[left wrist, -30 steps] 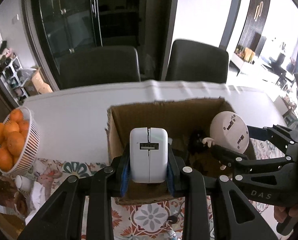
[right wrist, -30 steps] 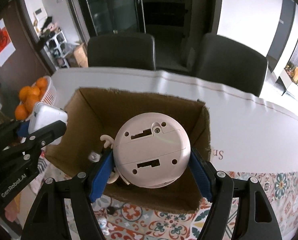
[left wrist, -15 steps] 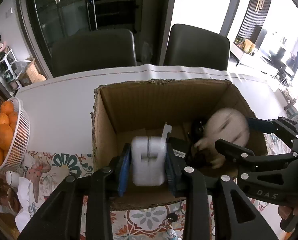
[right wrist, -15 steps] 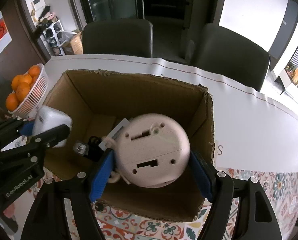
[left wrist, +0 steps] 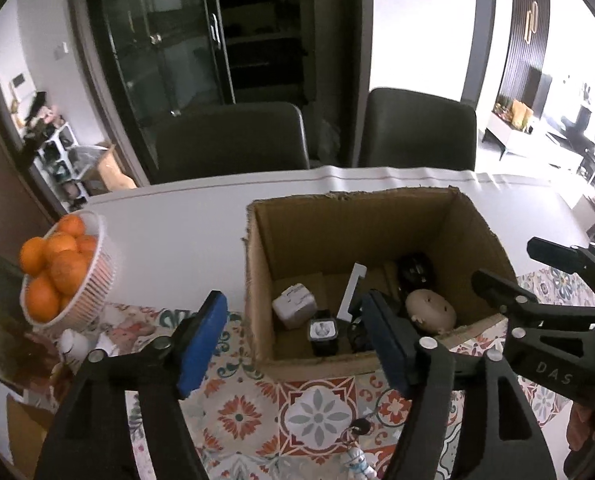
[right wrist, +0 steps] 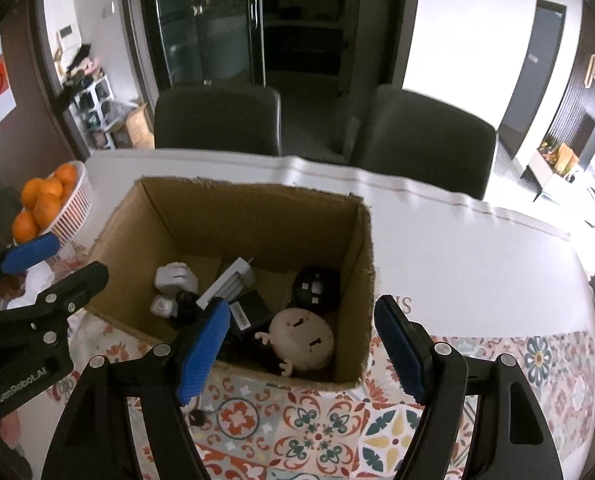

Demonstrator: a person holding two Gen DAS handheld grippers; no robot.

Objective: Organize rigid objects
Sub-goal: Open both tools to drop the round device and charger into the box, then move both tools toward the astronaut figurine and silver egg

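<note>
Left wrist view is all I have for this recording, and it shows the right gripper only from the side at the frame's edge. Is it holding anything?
Observer: No. The right wrist view shows the right gripper open, with nothing between its blue pads.
Operator: What is the dark blob behind the beige round toy?
Observer: A round black object with small white squares on its face, lying by the right wall of the cardboard box.
Operator: Is the toy only a ball?
Observer: No. The beige round toy has two small pale hands sticking out on its left side.
</note>
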